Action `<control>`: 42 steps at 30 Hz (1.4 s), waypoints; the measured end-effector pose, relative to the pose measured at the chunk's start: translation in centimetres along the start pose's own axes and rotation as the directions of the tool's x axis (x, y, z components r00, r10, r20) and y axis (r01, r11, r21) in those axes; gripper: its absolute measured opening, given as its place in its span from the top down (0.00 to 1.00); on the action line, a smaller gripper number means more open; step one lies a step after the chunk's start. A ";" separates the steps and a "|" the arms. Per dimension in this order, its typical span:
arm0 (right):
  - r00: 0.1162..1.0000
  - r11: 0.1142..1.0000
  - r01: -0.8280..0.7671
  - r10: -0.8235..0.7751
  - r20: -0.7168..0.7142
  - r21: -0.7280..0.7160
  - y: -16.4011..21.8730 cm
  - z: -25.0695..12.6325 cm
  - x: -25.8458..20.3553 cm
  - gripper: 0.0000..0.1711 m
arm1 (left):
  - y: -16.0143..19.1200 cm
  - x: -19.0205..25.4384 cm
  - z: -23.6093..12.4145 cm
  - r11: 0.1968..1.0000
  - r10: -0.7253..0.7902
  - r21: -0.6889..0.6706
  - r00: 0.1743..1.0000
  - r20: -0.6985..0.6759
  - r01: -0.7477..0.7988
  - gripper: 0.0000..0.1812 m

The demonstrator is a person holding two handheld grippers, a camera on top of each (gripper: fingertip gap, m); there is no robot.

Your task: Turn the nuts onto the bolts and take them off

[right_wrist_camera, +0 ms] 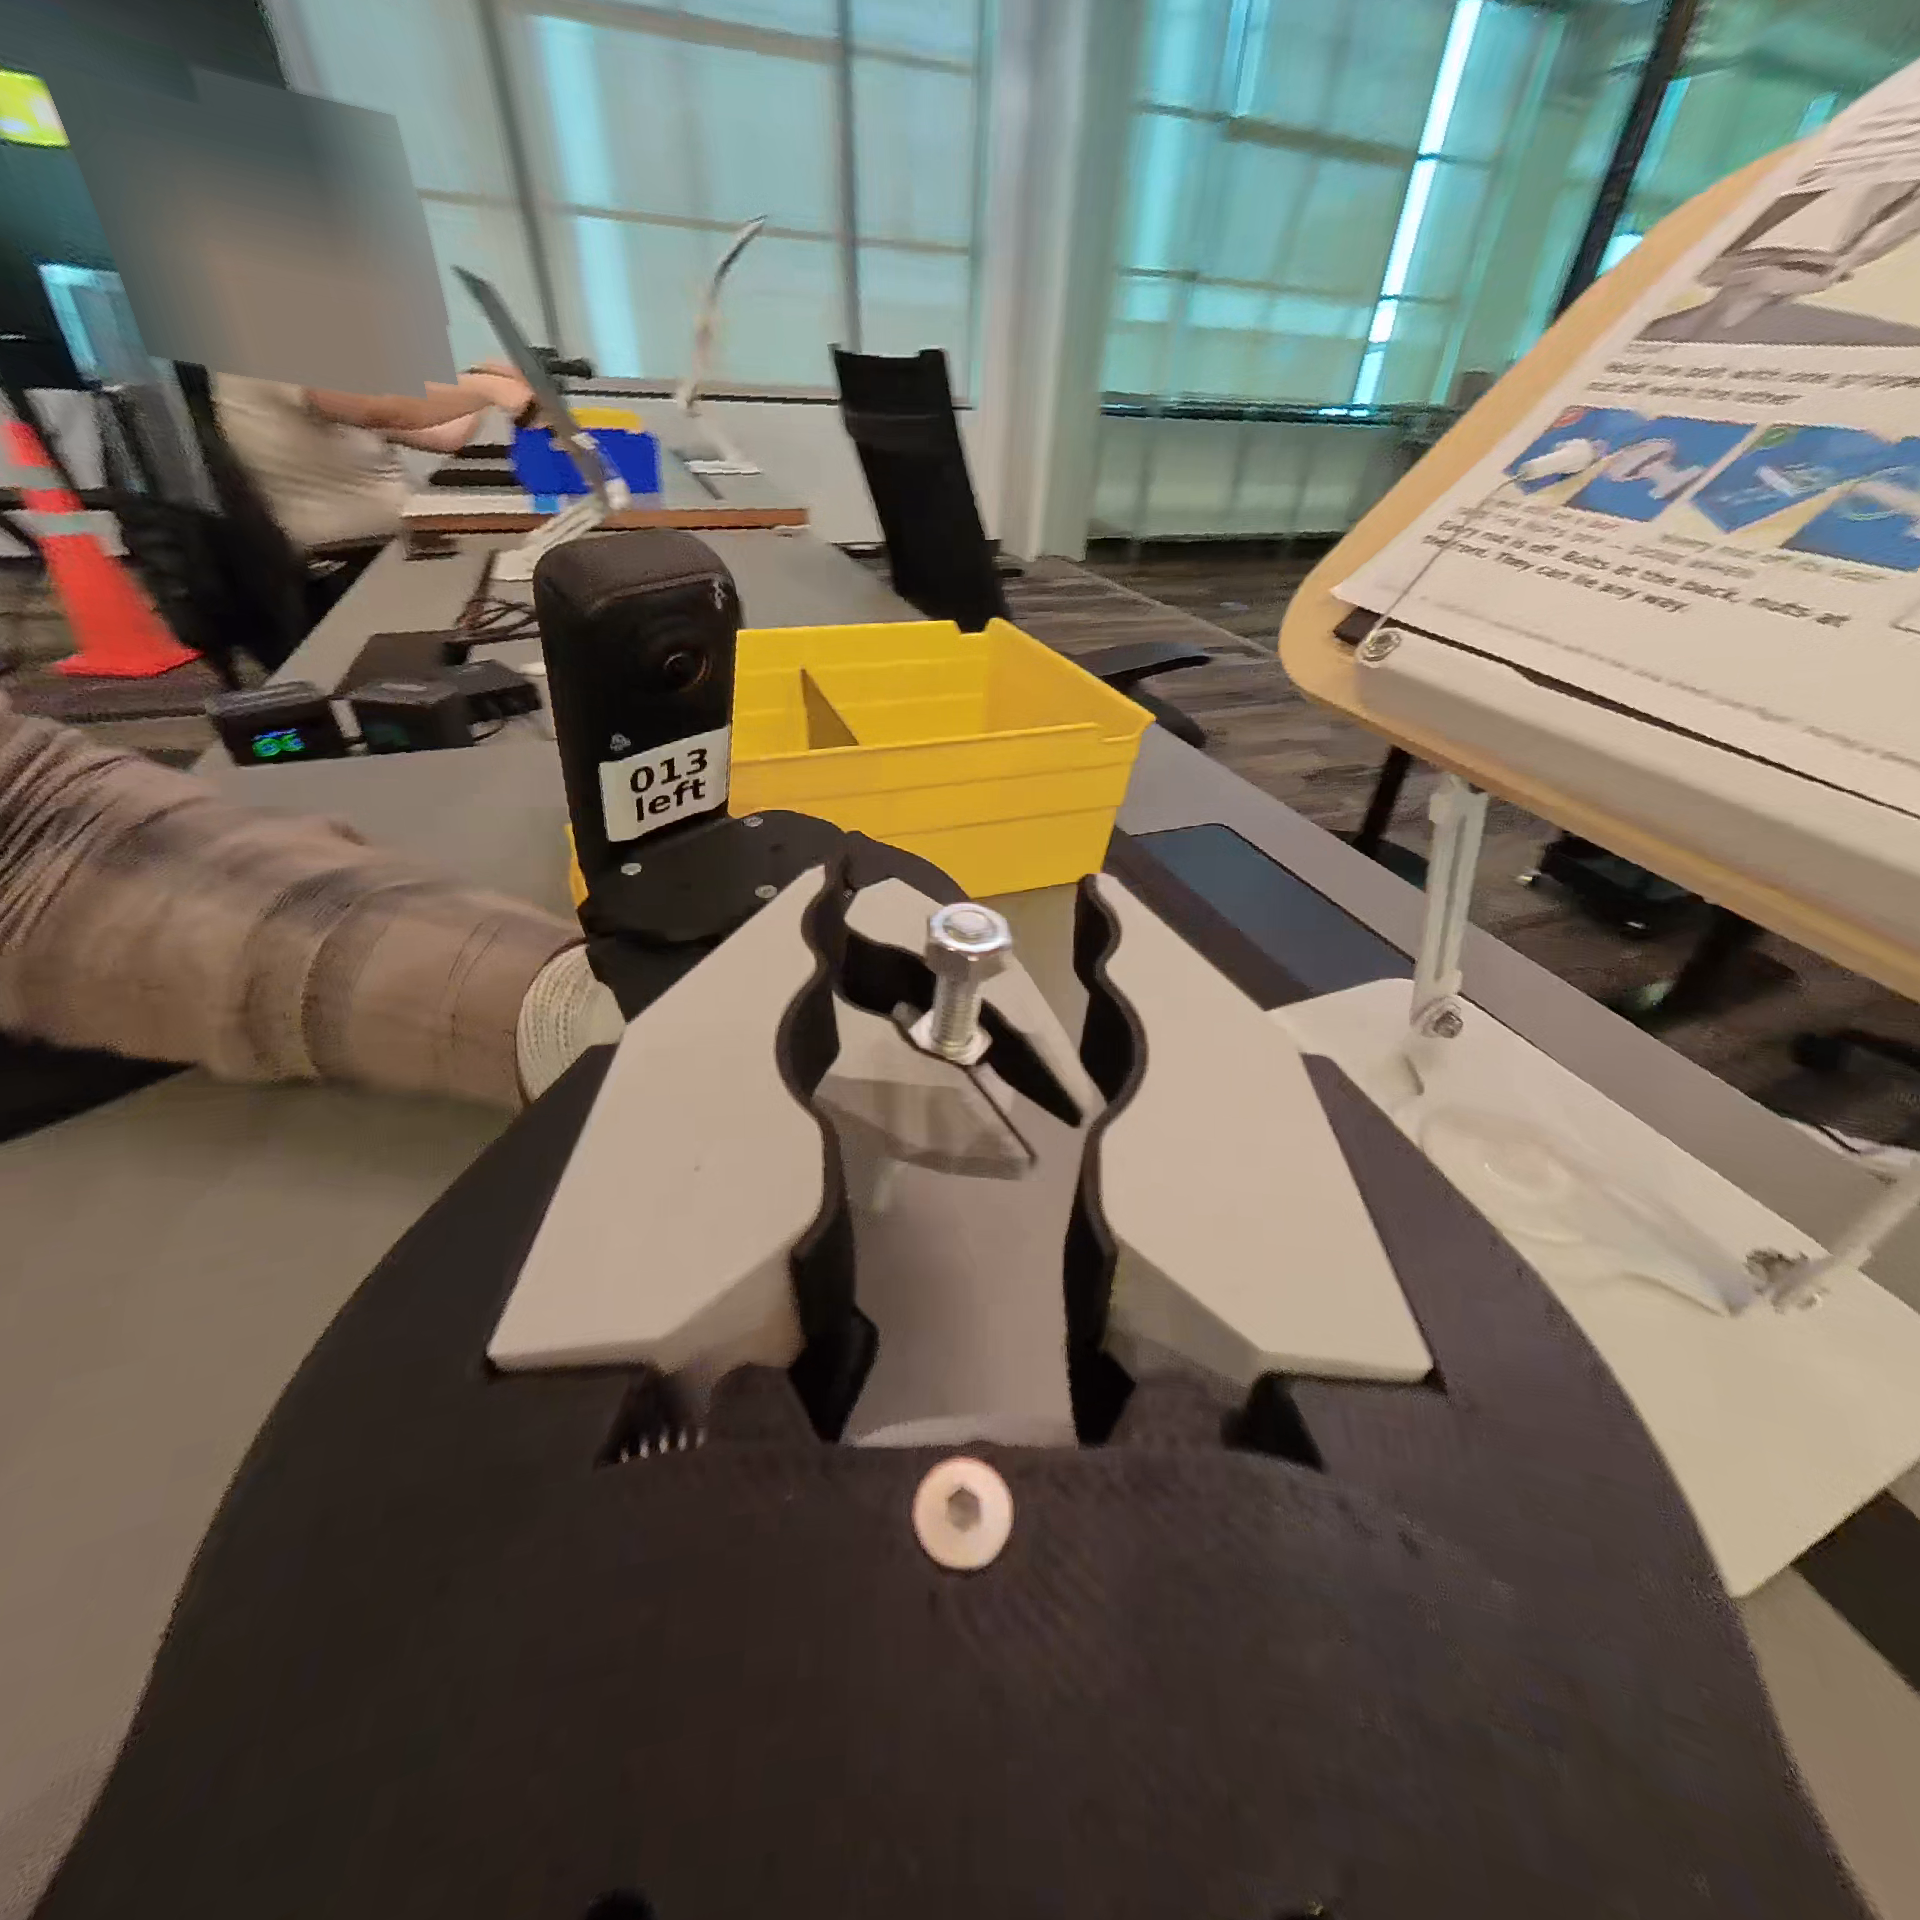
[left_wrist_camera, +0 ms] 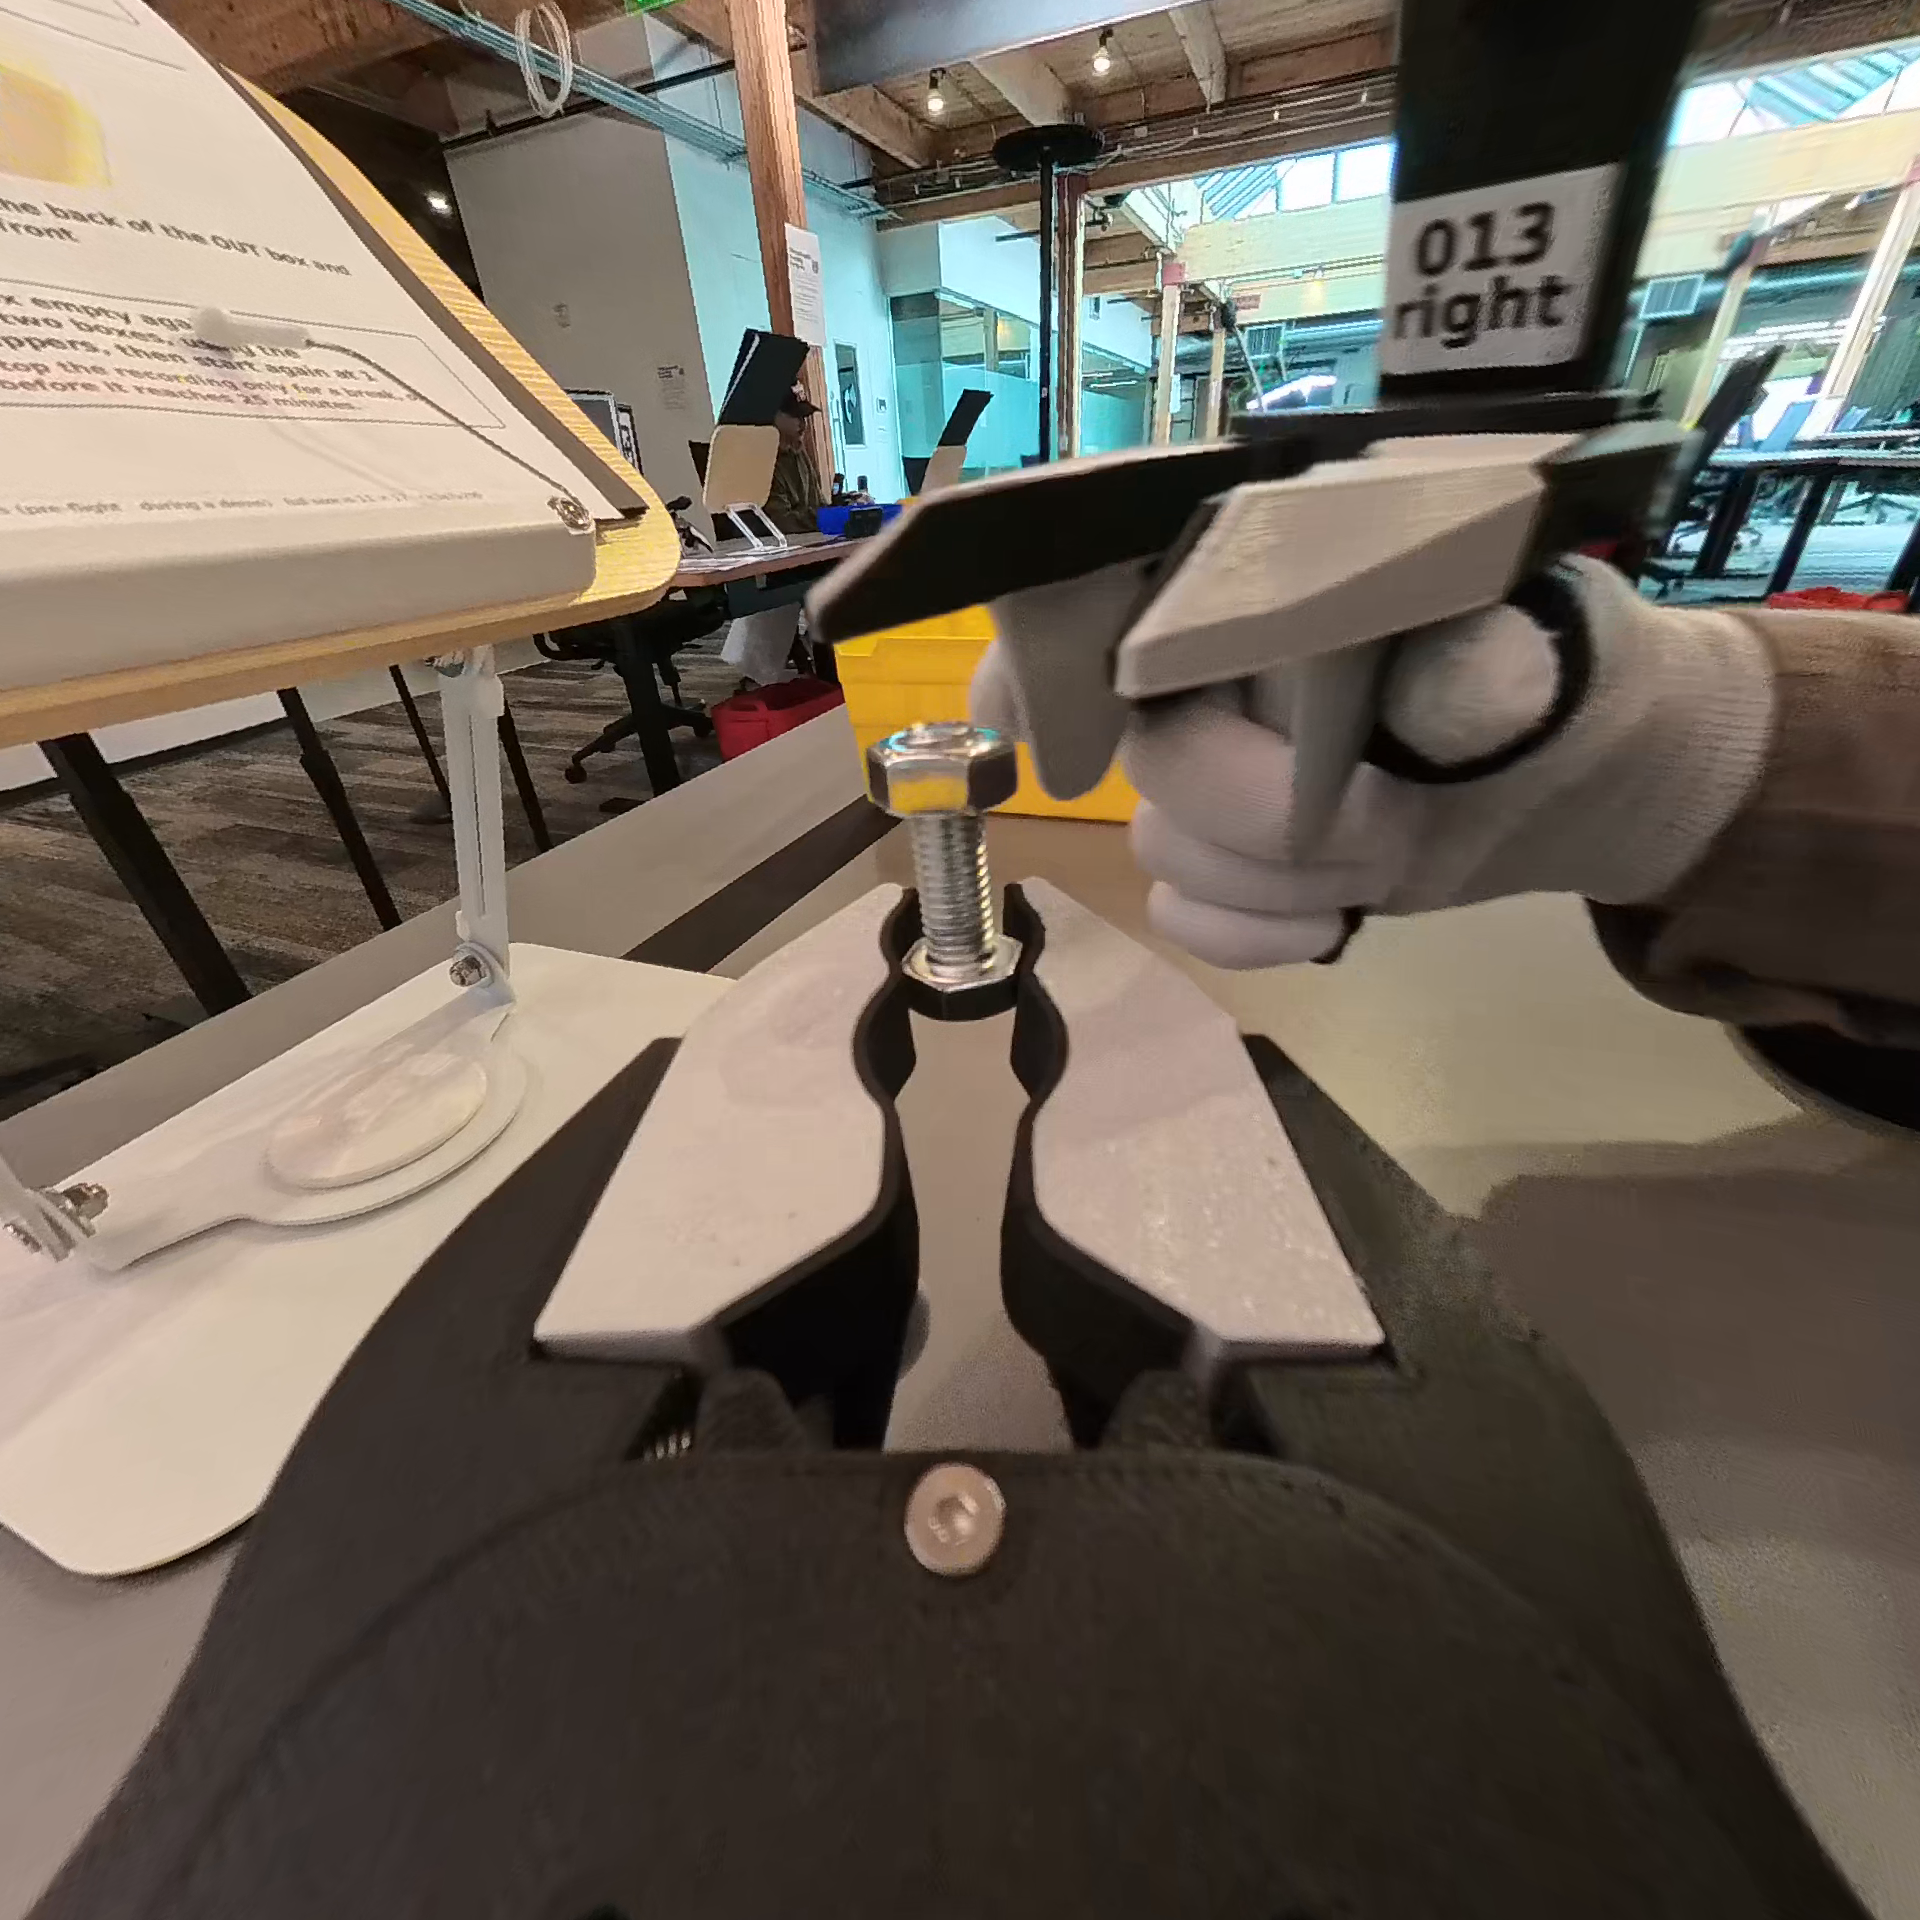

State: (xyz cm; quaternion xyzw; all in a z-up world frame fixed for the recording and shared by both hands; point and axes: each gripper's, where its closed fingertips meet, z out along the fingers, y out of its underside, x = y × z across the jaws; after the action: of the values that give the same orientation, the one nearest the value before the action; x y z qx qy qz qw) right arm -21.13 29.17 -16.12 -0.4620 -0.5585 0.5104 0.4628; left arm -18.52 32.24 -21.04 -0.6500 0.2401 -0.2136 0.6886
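A silver bolt [left_wrist_camera: 951,883] stands upright with its hex head [left_wrist_camera: 940,771] on top. A thin hex nut [left_wrist_camera: 958,968] sits low on its thread. My left gripper [left_wrist_camera: 961,940] is shut on that nut and holds the bolt just above the grey table. My right gripper [left_wrist_camera: 977,634], held by a white-gloved hand [left_wrist_camera: 1351,810], hovers above and to the right of the bolt head. In the right wrist view my right gripper [right_wrist_camera: 956,904] is open and empty, and the bolt [right_wrist_camera: 961,987] shows in the gap beyond its fingers. The left gripper [right_wrist_camera: 971,1055] shows there too.
A yellow divided bin [right_wrist_camera: 935,748] stands on the table [right_wrist_camera: 260,1299] behind the bolt; it also shows in the left wrist view [left_wrist_camera: 904,665]. A tilted instruction board [left_wrist_camera: 260,436] on a white stand [left_wrist_camera: 312,1143] is to the left. A person works at a far table.
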 end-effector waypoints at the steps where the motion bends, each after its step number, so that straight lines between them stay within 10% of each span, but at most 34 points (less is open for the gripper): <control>1: 1.000 1.000 0.008 -0.008 0.024 -0.005 0.0 0.1 0.5 0.73 | 0.0 0.0 0.0 1.000 0.001 0.000 1.000 -0.001 -0.001 0.92; 17: 0.755 0.997 -0.071 0.077 0.651 -0.036 0.0 -1.5 -0.5 0.79 | -0.1 0.1 -0.1 1.000 -0.011 0.007 1.000 -0.022 0.011 0.92; 42: 0.614 0.996 -0.061 0.084 0.785 -0.059 1.9 0.5 -0.7 0.92 | -0.1 0.3 -0.1 1.000 -0.021 0.010 0.999 -0.039 0.021 0.92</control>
State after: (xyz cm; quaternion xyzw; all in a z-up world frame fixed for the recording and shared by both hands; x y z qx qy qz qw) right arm -21.41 28.49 -18.05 -0.2205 -0.6921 0.6719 0.1446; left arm -18.39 31.99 -20.96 -0.6446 0.2455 -0.2345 0.6850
